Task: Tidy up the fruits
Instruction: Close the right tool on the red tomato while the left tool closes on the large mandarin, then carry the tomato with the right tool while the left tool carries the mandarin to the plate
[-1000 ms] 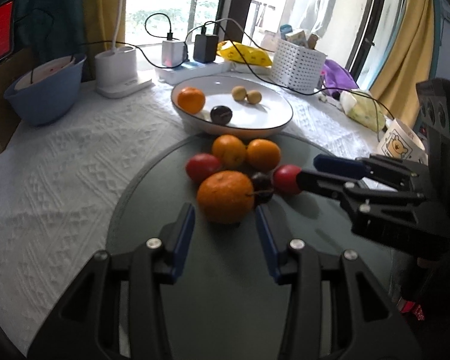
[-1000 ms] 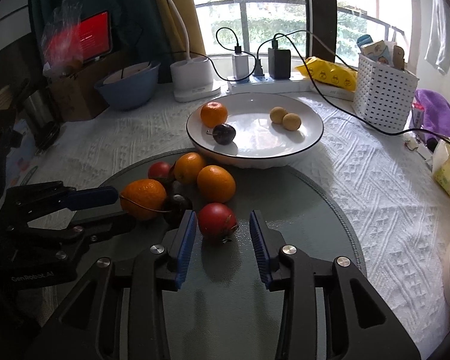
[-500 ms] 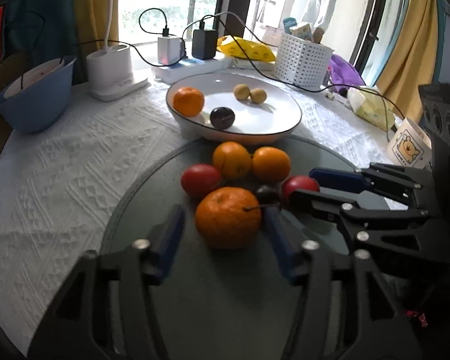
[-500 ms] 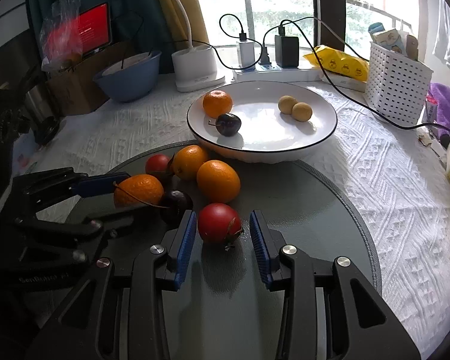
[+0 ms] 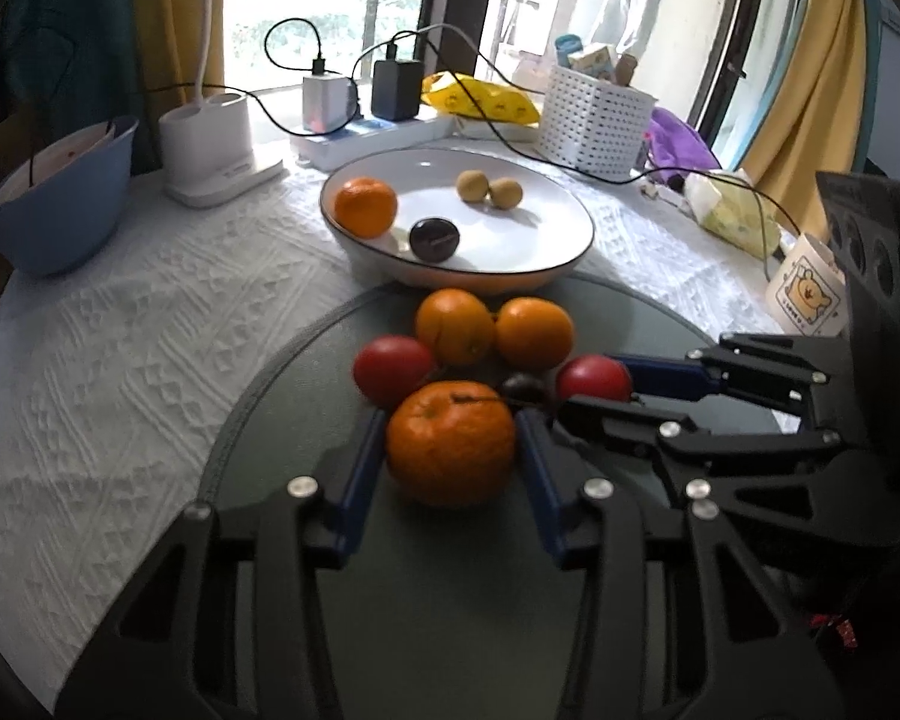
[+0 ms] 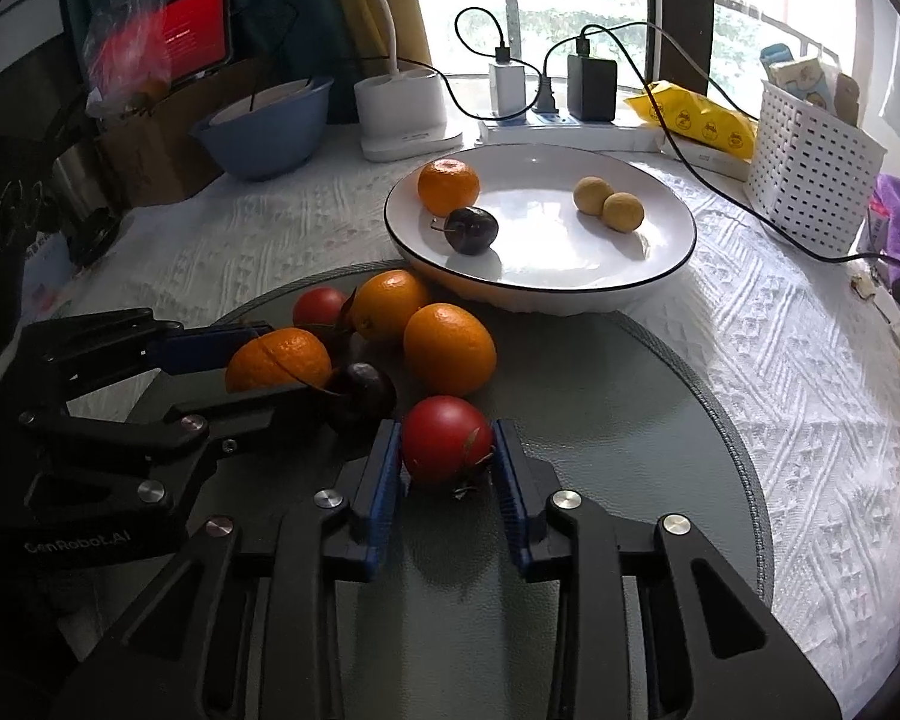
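Orange mandarin (image 5: 451, 443) w/ dark stem; red tomato (image 6: 446, 440), glossy; second red tomato (image 5: 392, 369); dark purple plum (image 6: 363, 395). Two more oranges (image 6: 449, 349), plain orange. White plate (image 6: 660, 276) w/ thin black rim, holding an orange mandarin (image 6: 448, 186), dark cherry (image 6: 473, 230), two tan-yellow longans (image 6: 607, 203). Grey-green round mat (image 6: 630, 420). White tablecloth (image 5: 120, 348), raised diamond/zigzag texture. Black hand-held gripper (image 6: 447, 468) w/ blue pads (image 6: 385, 483). Blue bowl (image 5: 54, 210). White perforated basket (image 6: 810, 162). Yellow snack bag (image 5: 480, 99). Mustard curtain (image 5: 810, 90).
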The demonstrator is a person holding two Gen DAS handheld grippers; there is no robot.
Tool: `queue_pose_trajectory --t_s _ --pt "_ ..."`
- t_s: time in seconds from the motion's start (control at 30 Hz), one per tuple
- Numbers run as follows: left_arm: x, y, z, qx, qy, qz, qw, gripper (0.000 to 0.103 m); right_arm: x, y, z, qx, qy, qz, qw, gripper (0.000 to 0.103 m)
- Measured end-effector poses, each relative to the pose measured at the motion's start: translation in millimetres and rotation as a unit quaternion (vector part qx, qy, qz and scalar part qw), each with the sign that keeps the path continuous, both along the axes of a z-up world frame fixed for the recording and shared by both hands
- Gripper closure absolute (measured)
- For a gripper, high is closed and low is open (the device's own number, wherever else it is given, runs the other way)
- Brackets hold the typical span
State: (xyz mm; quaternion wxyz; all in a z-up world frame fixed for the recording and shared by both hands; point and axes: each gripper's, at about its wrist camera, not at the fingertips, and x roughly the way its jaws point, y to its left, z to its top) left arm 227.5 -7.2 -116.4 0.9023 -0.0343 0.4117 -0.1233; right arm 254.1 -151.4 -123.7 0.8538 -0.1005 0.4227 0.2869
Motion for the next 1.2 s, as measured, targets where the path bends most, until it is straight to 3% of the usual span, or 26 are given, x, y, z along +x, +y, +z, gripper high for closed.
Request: queue_pose_trajectory --t_s 0.7,1.2 --pt "-31.7 26.2 7.4 -0.009 -0.001 0.038 0.9992 0.057 -22.2 -0.4 22.1 0.000 -0.037 0.004 0.999 0.071" --pt "-42.6 43.7 43.0 -0.003 -0.048 0.060 0.9970 0.057 -25.7 -14.9 43.6 0.007 -0.064 -0.010 0.998 0.071"
